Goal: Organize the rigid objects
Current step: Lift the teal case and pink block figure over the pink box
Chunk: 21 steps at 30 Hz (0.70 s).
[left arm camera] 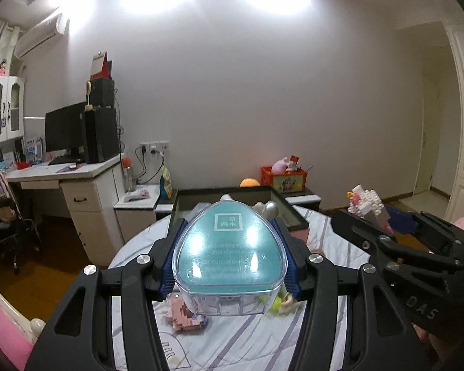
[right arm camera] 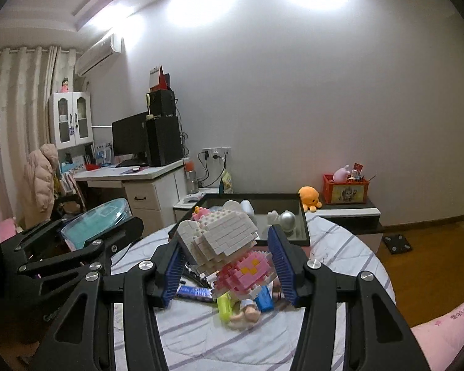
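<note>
Grippers both loaded: left gripper (left arm camera: 230,266) pinches teal box (left arm camera: 230,256), right gripper (right arm camera: 229,266) pinches brick figure (right arm camera: 229,247), above tray rim (right arm camera: 304,225).

Readable text: very little.
Raised letters "DAS" on the black frame of the right gripper (left arm camera: 383,216), left wrist view. Teal lid of the clear plastic box (left arm camera: 230,255) carries a white square logo and print lines, too blurred to read.

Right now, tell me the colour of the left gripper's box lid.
Teal lid, clear rim; left wrist view.
</note>
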{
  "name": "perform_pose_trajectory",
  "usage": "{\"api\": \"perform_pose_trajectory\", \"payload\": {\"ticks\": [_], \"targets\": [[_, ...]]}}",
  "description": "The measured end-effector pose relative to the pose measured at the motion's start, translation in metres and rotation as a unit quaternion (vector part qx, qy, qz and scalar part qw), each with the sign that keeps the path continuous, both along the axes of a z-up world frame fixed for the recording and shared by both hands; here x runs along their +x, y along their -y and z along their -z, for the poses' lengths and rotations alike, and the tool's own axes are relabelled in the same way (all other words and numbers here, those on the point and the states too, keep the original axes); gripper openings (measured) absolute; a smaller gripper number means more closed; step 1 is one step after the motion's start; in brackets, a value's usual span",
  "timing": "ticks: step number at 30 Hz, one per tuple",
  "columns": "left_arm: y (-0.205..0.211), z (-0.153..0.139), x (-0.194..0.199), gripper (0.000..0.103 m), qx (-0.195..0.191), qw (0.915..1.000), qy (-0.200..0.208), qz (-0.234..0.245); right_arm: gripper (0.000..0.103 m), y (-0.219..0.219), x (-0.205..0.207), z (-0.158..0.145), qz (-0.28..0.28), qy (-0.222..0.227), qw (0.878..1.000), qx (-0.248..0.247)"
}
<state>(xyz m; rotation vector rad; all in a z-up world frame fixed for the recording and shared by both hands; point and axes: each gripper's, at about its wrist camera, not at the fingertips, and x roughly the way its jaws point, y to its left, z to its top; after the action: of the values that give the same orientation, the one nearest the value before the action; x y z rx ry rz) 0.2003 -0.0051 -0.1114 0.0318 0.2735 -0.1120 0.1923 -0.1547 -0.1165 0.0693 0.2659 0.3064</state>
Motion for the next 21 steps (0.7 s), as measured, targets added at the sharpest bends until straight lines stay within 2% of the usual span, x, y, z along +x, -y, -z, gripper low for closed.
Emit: {"api": "perform_pose_trajectory", "payload": {"ticks": [12,21], "targets": [[0.001,-0.011,0.003,0.055,0.004,0.9997,0.02,-0.009,0.054,-0.002,0.0,-0.014,0.004,0.024,1.0,0.003],[0.0,-0.017,0.027,0.055,0.011,0.9996,0.023,-0.014,0.054,-0.006,0.025,-0.019,0.006,0.026,1.0,-0.003]]}}
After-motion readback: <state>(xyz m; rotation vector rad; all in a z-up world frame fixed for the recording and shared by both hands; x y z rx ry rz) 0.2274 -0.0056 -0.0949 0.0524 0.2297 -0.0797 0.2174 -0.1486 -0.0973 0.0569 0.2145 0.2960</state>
